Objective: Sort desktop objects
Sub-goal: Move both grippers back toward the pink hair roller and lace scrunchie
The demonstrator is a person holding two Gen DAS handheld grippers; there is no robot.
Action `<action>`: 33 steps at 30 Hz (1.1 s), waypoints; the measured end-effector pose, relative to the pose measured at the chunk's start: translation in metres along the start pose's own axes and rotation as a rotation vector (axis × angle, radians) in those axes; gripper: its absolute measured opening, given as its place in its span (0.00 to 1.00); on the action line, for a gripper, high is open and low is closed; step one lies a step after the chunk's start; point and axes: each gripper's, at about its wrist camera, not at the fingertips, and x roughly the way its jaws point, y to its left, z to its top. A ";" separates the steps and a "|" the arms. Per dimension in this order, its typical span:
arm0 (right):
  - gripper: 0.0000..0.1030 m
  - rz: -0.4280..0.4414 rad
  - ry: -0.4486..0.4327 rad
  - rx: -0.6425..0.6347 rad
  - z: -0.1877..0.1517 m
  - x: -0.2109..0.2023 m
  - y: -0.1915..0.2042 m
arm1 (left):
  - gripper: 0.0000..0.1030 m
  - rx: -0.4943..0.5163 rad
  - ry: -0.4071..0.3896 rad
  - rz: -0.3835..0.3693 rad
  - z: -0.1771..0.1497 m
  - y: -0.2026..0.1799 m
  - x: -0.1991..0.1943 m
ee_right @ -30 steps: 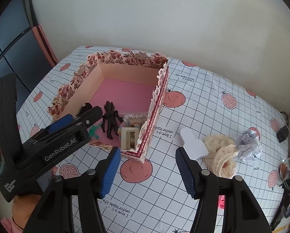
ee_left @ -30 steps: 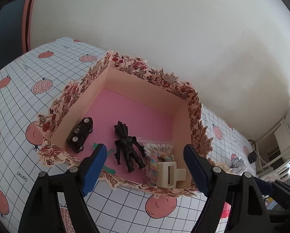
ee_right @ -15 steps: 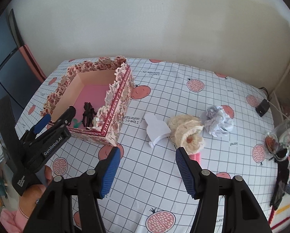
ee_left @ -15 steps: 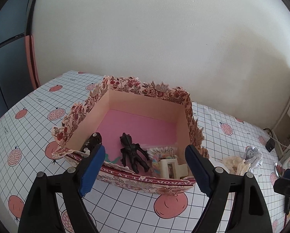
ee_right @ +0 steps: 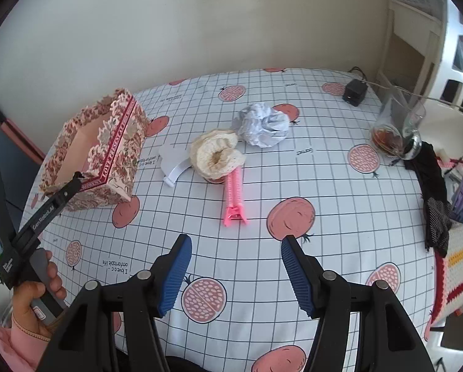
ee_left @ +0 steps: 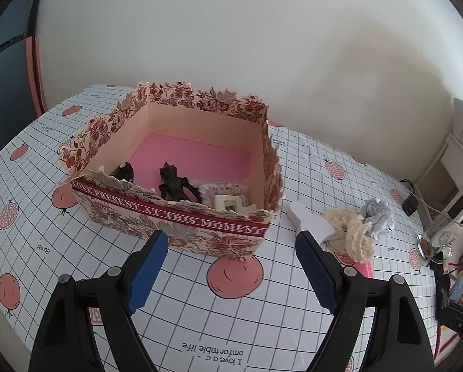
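**Jaws spread and empty, loose items waiting**

Your jaws are standing spread on both the left gripper (ee_left: 228,266) and the right gripper (ee_right: 236,271), pinching nothing. The floral box (ee_left: 181,217) is sitting on the worktop (ee_right: 262,186) with several items already inside. The pink clip (ee_right: 233,198), cream scrunchie (ee_right: 216,155), white card (ee_right: 172,161) and crumpled paper (ee_right: 264,124) are lying beside it. You are risking dragging the scrunchie along, since it is overlapping the clip's far end.
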 end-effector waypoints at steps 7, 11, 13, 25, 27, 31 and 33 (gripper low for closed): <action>0.62 -0.036 -0.023 0.084 -0.014 -0.022 -0.034 | 0.83 0.106 -0.013 -0.007 -0.020 -0.023 -0.024; 0.62 -0.040 -0.032 0.081 -0.023 -0.033 -0.036 | 0.83 0.096 -0.070 -0.002 -0.020 -0.024 -0.042; 0.62 -0.044 -0.041 0.087 -0.027 -0.039 -0.037 | 0.83 0.048 -0.084 -0.001 -0.019 -0.015 -0.048; 0.62 -0.073 -0.065 0.075 -0.030 -0.056 -0.038 | 0.83 -0.087 -0.118 -0.115 -0.024 -0.006 -0.080; 0.62 -0.085 -0.064 0.076 -0.029 -0.051 -0.042 | 0.83 -0.071 -0.114 -0.134 -0.023 -0.014 -0.079; 0.62 -0.077 -0.053 0.097 -0.031 -0.033 -0.050 | 0.83 0.021 -0.099 -0.143 -0.027 -0.032 -0.071; 0.62 -0.074 -0.045 0.096 -0.031 -0.022 -0.051 | 0.83 0.046 -0.072 -0.152 -0.028 -0.038 -0.064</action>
